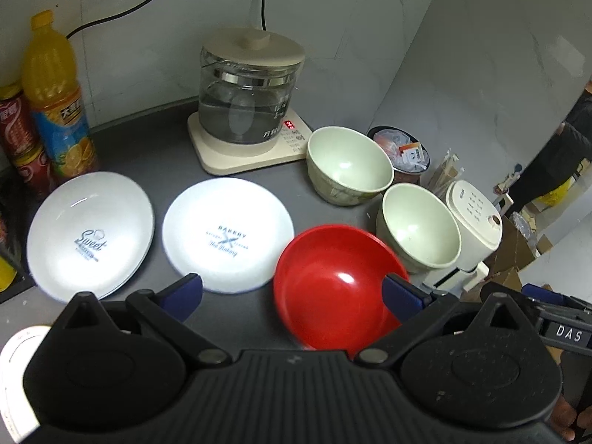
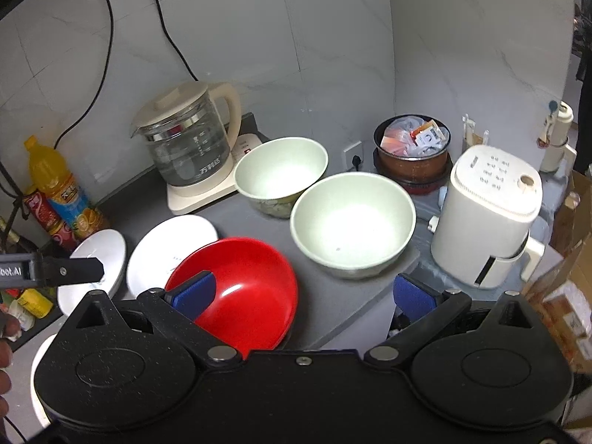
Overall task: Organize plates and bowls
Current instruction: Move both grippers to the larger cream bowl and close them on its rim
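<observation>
Two white plates lie on the grey counter: one marked "Sweet" (image 1: 90, 235) at the left, one marked "Bakery" (image 1: 227, 235) beside it. A red bowl (image 1: 338, 286) sits to their right, its rim over the Bakery plate's edge in the right wrist view (image 2: 240, 292). Two pale green bowls stand behind it, a far one (image 1: 349, 164) (image 2: 281, 170) and a near one (image 1: 420, 229) (image 2: 353, 222). My left gripper (image 1: 292, 294) is open above the counter, its right finger at the red bowl's rim. My right gripper (image 2: 303, 294) is open, its left finger above the red bowl.
A glass kettle (image 1: 248, 96) on its base stands at the back by the wall. Drink bottles (image 1: 55, 92) line the left edge. A white appliance (image 2: 488, 214) and a pot of packets (image 2: 412, 148) sit to the right, where the counter ends. Cords hang down the wall.
</observation>
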Demonstrator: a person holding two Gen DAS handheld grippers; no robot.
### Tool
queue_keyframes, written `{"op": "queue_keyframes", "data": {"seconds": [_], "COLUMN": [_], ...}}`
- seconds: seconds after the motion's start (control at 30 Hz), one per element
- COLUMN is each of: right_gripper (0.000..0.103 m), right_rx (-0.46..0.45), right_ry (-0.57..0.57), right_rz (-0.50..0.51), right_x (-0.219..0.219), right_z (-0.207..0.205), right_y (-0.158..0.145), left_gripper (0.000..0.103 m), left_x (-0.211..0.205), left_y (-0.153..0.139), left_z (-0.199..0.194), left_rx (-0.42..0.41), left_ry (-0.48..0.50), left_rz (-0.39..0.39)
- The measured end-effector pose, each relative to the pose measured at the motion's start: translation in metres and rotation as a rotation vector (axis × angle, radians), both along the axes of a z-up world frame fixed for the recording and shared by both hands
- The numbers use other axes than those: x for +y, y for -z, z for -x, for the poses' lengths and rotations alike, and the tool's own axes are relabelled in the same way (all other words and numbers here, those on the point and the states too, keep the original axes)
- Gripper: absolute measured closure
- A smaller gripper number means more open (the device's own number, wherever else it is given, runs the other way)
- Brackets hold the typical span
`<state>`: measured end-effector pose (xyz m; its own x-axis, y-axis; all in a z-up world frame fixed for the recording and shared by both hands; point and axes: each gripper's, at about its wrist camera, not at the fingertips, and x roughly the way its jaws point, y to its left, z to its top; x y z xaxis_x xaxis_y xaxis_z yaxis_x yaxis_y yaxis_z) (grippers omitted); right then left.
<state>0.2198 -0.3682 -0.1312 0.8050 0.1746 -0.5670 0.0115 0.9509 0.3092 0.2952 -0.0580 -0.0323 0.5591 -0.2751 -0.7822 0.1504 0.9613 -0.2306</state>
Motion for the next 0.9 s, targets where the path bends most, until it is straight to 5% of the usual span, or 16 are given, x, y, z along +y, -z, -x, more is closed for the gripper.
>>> {"op": "queue_keyframes", "data": {"seconds": [0.3, 0.63, 0.9], "right_gripper": [0.000, 0.000, 0.020], "right_rx": [-0.026, 0.066, 0.134], "right_ry": [-0.041, -0.053, -0.071], "right_rz": [-0.006, -0.043, -0.093], "right_x": [-0.037, -0.072, -0.091], "right_z": [-0.040, -0.088, -0.121], "right_y": [0.001, 0.031, 0.055], "left_gripper": [0.001, 0.006, 0.022], "left_x": [-0.038, -0.093, -0.127], "left_y": [0.000, 0.017, 0.038], "left_z": [-0.040, -0.075, -0.102], "left_rx": [0.016, 0.033, 0.071], "left_ry": [-0.050, -0.008, 0.016], "left_rz": [0.011, 0.002, -0.006]}}
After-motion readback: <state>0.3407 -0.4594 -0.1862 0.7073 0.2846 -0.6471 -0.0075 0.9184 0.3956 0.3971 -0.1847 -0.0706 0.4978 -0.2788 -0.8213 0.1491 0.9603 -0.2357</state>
